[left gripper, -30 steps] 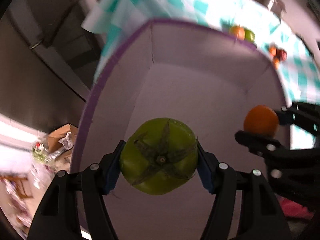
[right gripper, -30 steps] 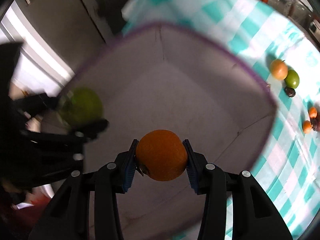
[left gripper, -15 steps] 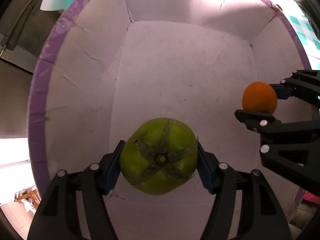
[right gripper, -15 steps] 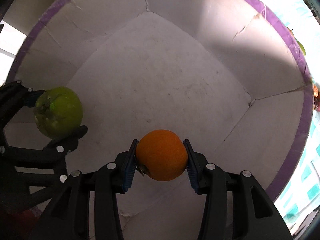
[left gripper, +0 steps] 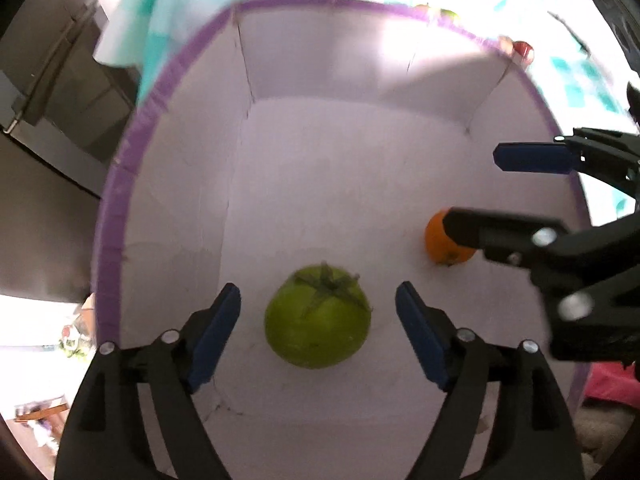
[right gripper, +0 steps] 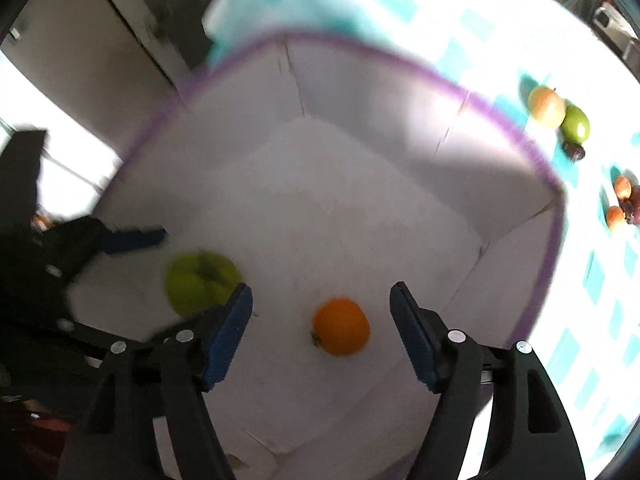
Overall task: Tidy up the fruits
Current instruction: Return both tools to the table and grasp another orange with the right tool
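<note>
Both fruits lie loose in the white box

The left gripper and right gripper have just been opening, jaws clear of the fruit; the green tomato and the orange fruit lie apart on the box floor, the orange one nearer the right wall
</note>
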### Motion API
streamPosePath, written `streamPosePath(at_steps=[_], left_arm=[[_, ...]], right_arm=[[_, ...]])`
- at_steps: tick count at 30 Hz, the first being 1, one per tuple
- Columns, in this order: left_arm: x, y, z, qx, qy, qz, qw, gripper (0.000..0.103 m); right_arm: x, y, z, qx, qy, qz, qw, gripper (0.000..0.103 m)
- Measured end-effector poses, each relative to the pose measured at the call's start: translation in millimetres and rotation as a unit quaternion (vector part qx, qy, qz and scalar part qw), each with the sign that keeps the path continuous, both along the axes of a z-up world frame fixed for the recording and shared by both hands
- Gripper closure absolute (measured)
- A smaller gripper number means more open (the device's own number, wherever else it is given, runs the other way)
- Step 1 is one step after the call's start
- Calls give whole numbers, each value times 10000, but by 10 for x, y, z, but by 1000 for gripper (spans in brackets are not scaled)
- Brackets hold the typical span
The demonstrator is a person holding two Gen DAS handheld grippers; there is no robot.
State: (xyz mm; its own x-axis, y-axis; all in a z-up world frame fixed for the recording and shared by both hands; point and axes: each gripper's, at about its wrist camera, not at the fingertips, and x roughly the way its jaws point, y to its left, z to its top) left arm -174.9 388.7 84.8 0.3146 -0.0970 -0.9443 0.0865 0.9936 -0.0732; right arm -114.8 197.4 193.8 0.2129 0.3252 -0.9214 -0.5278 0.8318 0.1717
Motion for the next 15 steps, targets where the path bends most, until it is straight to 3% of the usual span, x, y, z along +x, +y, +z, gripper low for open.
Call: streamPosePath(at_steps=[3, 7, 11, 15], left_arm=[[-41, 53, 209, -59, -511, 243, 9984, 14], [-78, -8, 607, -9, -1222, 688, 9901, 12], [-43, -347, 1103, -214, -2126, 975, 9720, 2], [106, -1007, 1514, -557, -2648, 759, 9597, 2]], right_arm=[[-51, -180, 303, 805, -339, -229, 9959, 27], [-193, -724, 603, 1720, -959, -676, 9781, 23], [-7, -1705, 609, 1873, -1425, -1768, 9557, 20], [362, -2620, 328, 1326, -1239, -3003, 9364, 20]])
